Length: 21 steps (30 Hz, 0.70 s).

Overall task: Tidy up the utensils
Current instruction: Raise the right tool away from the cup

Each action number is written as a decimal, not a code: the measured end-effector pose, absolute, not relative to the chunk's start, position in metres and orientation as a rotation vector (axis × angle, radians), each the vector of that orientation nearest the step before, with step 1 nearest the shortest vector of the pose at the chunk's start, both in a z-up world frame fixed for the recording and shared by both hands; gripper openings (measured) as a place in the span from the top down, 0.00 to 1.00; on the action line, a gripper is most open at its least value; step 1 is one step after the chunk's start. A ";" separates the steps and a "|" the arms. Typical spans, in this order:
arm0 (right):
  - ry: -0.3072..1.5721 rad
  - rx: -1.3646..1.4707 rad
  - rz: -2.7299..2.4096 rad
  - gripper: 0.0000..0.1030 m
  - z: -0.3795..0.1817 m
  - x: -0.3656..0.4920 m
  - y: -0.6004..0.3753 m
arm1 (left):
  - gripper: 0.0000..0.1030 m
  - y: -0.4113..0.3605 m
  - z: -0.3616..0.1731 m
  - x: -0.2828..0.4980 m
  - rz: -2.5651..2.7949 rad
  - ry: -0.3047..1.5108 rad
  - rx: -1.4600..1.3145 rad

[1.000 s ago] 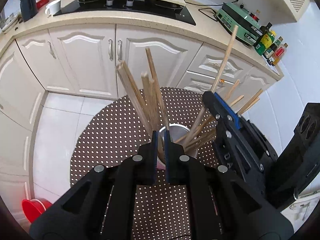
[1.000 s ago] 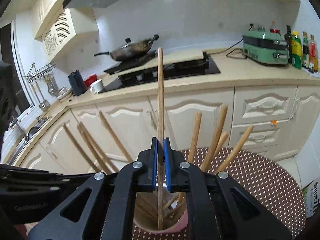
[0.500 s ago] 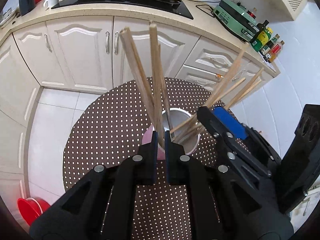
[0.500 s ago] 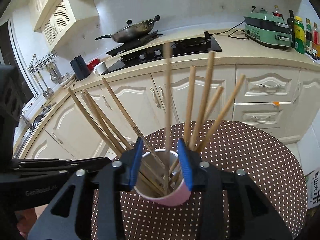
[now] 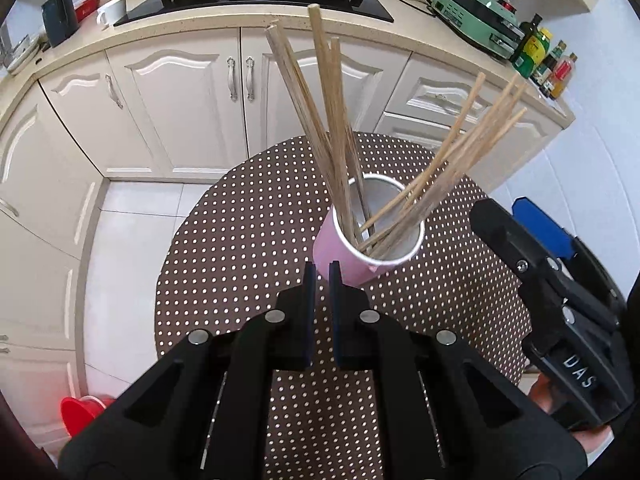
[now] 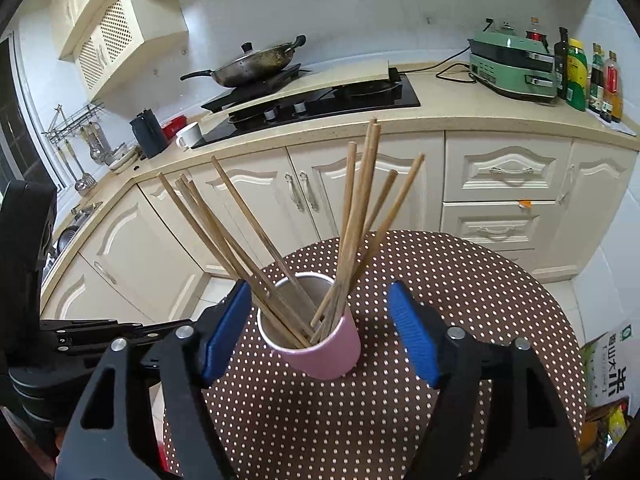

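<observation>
My right gripper (image 6: 320, 328) with jaws just opened wide, nothing clamped, pink cup (image 6: 324, 344) of wooden chopsticks (image 6: 352, 224) at frame centre on the dotted table (image 6: 460, 280), my left gripper (image 5: 322, 276) closed and empty just below the cup.

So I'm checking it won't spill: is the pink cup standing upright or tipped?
Upright. The pink cup stands on its base on the dotted table, chopsticks fanned out inside.

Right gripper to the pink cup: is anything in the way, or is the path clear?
Nothing visible blocks it. The right gripper, whose jaws have just been opening, is empty and already frames the pink cup. The chopsticks fan out above the rim. The left gripper sits shut beside the cup.
</observation>
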State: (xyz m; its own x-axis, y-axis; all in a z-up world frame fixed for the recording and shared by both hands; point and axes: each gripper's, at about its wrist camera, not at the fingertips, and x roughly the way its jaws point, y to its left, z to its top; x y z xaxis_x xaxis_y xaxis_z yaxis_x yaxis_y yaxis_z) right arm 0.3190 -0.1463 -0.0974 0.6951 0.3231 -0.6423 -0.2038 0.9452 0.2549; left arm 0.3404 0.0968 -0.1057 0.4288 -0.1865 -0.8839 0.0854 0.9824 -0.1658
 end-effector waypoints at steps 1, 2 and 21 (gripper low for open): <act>0.745 0.167 0.289 0.30 -0.096 0.316 -0.146 | 0.93 0.096 -0.104 0.338 -0.177 1.117 -0.099; 0.741 0.160 0.275 0.29 -0.092 0.311 -0.146 | 0.93 0.095 -0.102 0.334 -0.186 1.117 -0.096; 0.648 0.112 0.284 0.20 -0.045 0.222 -0.176 | 0.43 0.081 -0.035 0.229 -0.068 0.888 -0.095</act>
State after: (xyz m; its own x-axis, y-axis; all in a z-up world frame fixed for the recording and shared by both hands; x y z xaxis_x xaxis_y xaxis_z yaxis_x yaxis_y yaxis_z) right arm 0.2220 -0.1764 -0.0446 0.7606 0.2947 -0.5785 -0.2253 0.9555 0.1906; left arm 0.2291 0.0811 -0.0346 0.6289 -0.0990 -0.7711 0.0202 0.9936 -0.1111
